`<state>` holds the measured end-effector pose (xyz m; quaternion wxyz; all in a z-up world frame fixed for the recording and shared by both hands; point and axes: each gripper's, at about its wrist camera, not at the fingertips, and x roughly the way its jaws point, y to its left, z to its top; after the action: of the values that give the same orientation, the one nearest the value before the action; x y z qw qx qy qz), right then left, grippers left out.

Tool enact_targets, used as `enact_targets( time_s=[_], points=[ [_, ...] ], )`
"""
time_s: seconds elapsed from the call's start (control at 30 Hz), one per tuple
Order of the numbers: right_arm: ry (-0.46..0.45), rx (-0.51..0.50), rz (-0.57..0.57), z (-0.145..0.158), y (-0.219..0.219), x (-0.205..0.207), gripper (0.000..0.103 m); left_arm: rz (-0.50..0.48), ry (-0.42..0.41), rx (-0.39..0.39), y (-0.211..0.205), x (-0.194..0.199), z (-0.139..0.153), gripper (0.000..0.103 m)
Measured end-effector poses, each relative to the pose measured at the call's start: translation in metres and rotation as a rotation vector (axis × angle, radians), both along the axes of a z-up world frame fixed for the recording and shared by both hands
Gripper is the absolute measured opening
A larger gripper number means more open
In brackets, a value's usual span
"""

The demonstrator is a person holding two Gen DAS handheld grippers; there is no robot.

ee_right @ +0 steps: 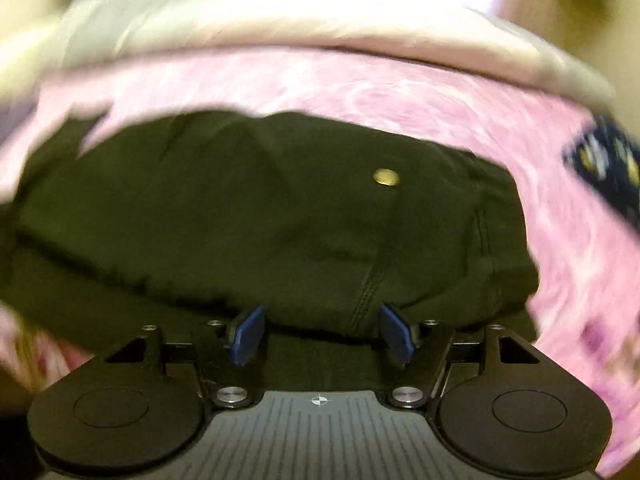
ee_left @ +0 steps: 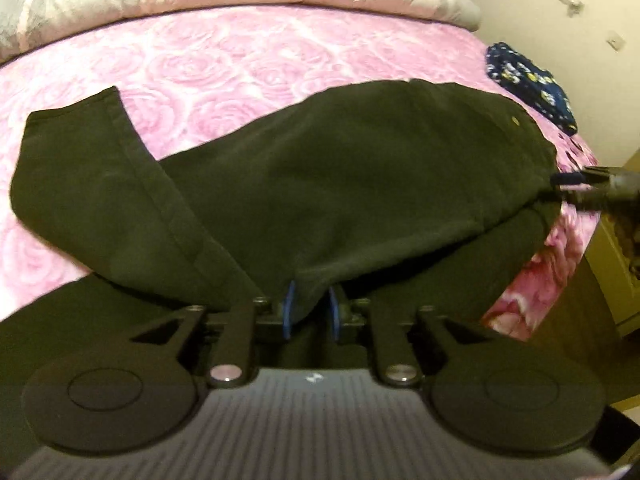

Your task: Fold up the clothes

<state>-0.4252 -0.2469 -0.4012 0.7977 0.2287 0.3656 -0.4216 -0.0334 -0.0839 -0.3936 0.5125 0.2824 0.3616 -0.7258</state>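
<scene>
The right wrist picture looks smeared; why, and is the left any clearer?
Right wrist view: motion blur streaks the pink rose-patterned bedspread, and the top is blown out white. Left wrist view: sharper, though fisheye bends the bed edge and the dark olive-black trousers show little detail.

The right gripper (ee_right: 322,334) has its blue pads (ee_right: 249,334) spread apart, the edge of the dark trousers (ee_right: 240,216) lying between and just over them. A brass button (ee_right: 386,178) shows on the cloth, with a stitched seam running down toward the right pad. Beneath lies a pink rose-patterned bedspread (ee_right: 460,120), blurred, and a navy patterned cloth (ee_right: 608,168) at the right edge
</scene>
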Motion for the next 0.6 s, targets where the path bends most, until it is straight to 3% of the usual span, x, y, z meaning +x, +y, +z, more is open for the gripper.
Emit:
enact_targets(
  time_s=[0.13,0.27,0.37,0.47,0.6],
  points=[
    [-0.171,-0.015,-0.131,-0.012,0.008,-0.019,0.067,-0.005,-0.012,-0.134,0.025,-0.003,-0.023,0.021],
    [-0.32,-0.015,-0.255,-0.022,0.02,-0.038,0.067,0.047,0.005,-0.246,0.06,-0.002,-0.022,0.022],
    [-0.421,0.033,-0.379,-0.013,0.037,-0.056,0.067,0.118,-0.01,-0.217,0.09,-0.003,-0.005,0.024],
    [-0.516,0.074,-0.444,-0.001,0.04,-0.076,0.067,0.166,-0.038,-0.222,0.113,0.002,0.017,0.032],
    [-0.642,0.123,-0.514,0.015,0.04,-0.102,0.067,0.305,-0.049,-0.208,0.106,0.029,0.046,0.033]
  ],
)
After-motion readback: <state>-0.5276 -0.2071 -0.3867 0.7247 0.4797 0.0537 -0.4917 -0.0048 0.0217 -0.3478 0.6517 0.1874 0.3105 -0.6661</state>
